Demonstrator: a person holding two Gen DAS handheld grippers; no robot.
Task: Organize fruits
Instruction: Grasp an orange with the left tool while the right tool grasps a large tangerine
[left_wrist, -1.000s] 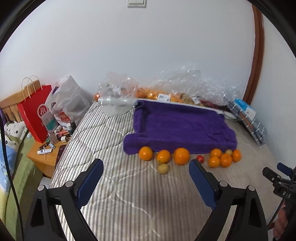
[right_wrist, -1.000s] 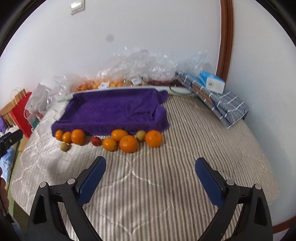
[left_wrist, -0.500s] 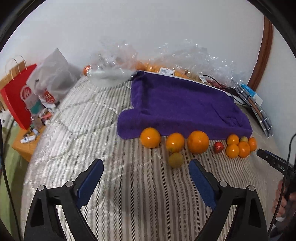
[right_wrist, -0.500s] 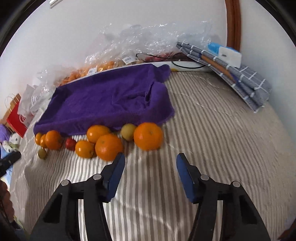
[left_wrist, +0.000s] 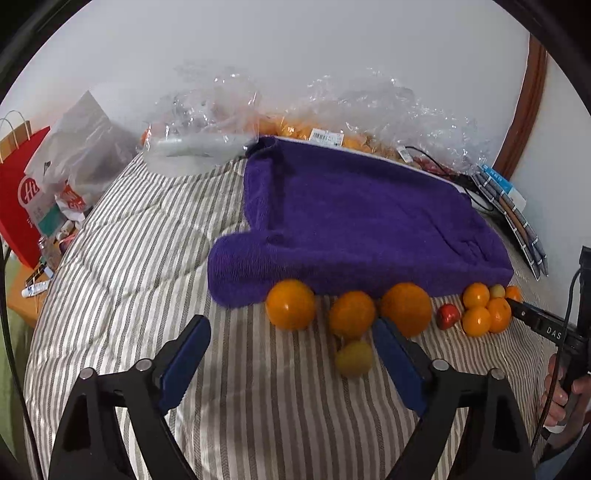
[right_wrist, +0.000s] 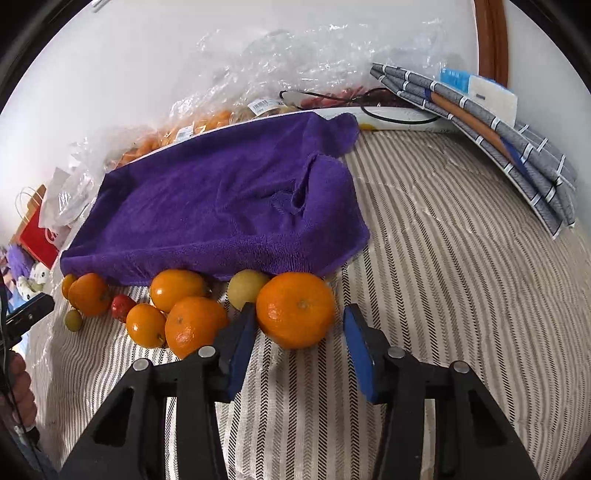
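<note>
A row of fruit lies on the striped bed along the near edge of a purple towel (left_wrist: 354, 218) (right_wrist: 229, 206). My right gripper (right_wrist: 299, 332) is open, its blue pads on either side of the rightmost large orange (right_wrist: 295, 309), not touching it. Next to that orange lie a yellow-green fruit (right_wrist: 245, 288), several smaller oranges (right_wrist: 194, 325) and a small red fruit (right_wrist: 122, 306). My left gripper (left_wrist: 291, 347) is open and empty, just short of three oranges (left_wrist: 290, 304) and a small green-yellow fruit (left_wrist: 353, 358). The right gripper's tip (left_wrist: 539, 321) shows at the right of the left wrist view.
Clear plastic bags (left_wrist: 207, 122) with more oranges lie along the wall behind the towel. Folded grey striped cloth with a blue box (right_wrist: 491, 110) sits at the far right. A red paper bag (left_wrist: 22, 199) and a bedside table stand left of the bed. A black cable (right_wrist: 391, 116) lies behind the towel.
Both grippers moved forward and down towards the fruit row. The right gripper's pads narrowed and now flank the large right orange. The left gripper stays wide open.
</note>
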